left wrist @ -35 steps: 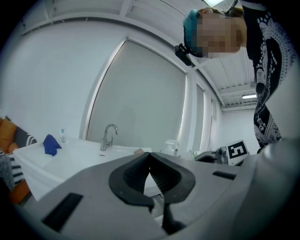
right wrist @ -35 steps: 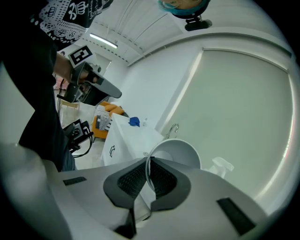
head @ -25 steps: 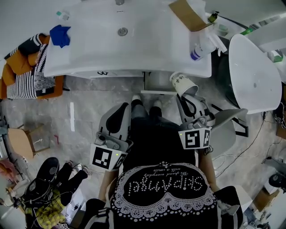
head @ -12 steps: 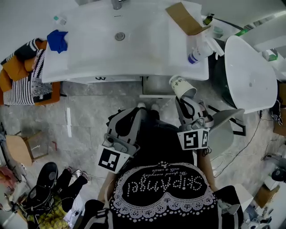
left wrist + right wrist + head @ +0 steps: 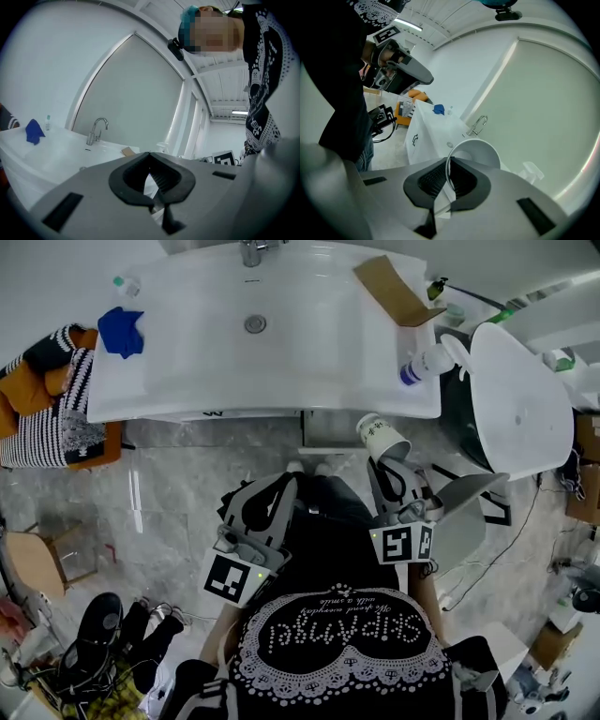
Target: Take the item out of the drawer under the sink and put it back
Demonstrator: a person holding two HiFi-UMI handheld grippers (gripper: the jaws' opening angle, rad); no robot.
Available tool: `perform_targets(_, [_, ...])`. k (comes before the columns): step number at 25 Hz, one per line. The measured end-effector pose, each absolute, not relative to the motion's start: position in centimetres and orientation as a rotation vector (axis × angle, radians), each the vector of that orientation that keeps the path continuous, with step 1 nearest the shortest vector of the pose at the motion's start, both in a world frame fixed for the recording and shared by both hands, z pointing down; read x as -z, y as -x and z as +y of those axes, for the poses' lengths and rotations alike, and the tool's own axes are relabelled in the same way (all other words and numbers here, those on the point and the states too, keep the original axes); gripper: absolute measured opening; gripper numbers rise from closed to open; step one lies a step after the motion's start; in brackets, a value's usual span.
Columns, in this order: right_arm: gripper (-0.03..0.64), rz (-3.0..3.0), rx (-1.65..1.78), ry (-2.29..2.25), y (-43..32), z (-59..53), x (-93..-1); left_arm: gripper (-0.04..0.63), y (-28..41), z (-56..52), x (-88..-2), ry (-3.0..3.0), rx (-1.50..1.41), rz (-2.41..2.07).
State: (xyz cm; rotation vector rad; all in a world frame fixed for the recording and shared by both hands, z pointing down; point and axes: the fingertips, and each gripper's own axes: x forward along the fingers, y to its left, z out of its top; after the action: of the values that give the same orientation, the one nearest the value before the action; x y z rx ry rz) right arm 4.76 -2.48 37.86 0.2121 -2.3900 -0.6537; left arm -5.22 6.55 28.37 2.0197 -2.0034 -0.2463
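A white paper cup (image 5: 382, 437) with small green print hangs tilted in front of the white sink (image 5: 281, 371), just off its front edge. My right gripper (image 5: 385, 463) is shut on it. In the right gripper view the cup's wall (image 5: 476, 152) is pinched between the black pads of that gripper (image 5: 450, 161). Under the basin the drawer (image 5: 328, 442) stands pulled out a little, directly beyond the cup. My left gripper (image 5: 278, 488) hovers over the person's legs, left of the cup. Its jaws (image 5: 150, 154) meet at the tips with nothing between them.
On the sink top lie a blue cloth (image 5: 122, 329), a cardboard piece (image 5: 394, 287) and a spray bottle (image 5: 427, 362); the tap (image 5: 251, 251) stands at the back. A white rounded chair (image 5: 520, 395) stands at the right, striped clothes (image 5: 47, 418) at the left.
My left gripper has shifted right, toward the middle over the legs. The right gripper has kept its hold on the cup near the drawer.
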Motion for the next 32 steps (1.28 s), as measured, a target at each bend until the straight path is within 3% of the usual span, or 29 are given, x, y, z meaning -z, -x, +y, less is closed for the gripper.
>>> perform_targets(32, [0.026,-2.259,0.678,-0.118,-3.3,-3.1,-43.4,0.005,8.0,6.4,-29.4,-1.943,0.243,-2.028])
